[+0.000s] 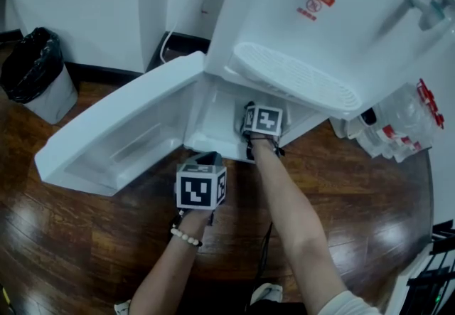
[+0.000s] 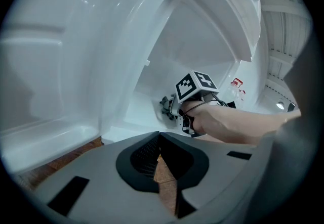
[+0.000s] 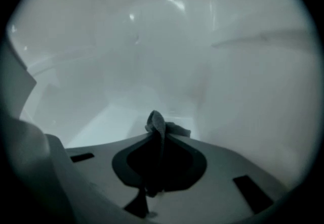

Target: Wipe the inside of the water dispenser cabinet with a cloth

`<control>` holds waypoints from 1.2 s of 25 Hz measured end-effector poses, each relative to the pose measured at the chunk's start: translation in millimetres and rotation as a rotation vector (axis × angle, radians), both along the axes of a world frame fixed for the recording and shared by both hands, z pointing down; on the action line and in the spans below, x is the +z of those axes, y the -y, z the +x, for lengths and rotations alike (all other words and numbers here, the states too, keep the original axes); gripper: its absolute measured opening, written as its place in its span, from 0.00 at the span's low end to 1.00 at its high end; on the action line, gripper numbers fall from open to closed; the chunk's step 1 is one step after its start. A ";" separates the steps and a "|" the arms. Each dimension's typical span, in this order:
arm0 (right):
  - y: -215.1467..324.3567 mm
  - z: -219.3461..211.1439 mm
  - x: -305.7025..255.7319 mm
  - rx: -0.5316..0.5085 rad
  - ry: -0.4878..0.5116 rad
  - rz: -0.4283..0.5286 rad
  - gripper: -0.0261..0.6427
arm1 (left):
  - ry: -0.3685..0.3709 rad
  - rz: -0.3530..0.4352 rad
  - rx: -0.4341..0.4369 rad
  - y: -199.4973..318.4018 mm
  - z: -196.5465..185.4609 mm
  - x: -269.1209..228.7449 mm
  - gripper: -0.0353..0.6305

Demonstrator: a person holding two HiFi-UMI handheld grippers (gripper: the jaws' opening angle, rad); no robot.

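The white water dispenser's lower cabinet [image 1: 212, 121] stands open, its door [image 1: 121, 137] swung out to the left. My right gripper [image 1: 251, 111] reaches inside the cabinet, shut on a bunched grey cloth [image 3: 156, 123] that sticks out past the jaw tips against the cabinet's white floor [image 3: 101, 122]. The left gripper view shows that right gripper [image 2: 171, 108] and the cloth [image 2: 165, 105] low in the cabinet. My left gripper [image 1: 206, 161] hovers outside, in front of the opening over the wood floor. Its jaws meet at the tips with nothing between them.
A bin lined with a black bag [image 1: 35, 70] stands at the far left. A pack of bottles [image 1: 402, 125] sits right of the dispenser. The drip tray [image 1: 298, 79] and the taps [image 1: 425, 6] overhang the cabinet. A power cord [image 1: 168, 40] runs down the wall.
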State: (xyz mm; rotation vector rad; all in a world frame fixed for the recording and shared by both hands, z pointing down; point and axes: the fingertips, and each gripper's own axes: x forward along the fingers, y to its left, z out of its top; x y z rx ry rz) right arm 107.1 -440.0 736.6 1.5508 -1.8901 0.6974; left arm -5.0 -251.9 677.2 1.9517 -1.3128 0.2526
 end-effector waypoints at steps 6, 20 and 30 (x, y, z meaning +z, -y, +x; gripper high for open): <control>-17.0 3.1 -1.9 0.097 0.069 -0.004 0.08 | -0.019 0.004 0.010 -6.8 1.8 -2.8 0.05; -35.5 -140.3 -1.4 -0.279 0.289 -0.073 0.08 | -0.030 -0.020 -0.038 -13.5 -27.0 8.0 0.05; -75.0 -114.3 0.3 -0.353 0.120 -0.044 0.08 | -0.034 -0.014 -0.014 -22.4 -9.1 3.3 0.05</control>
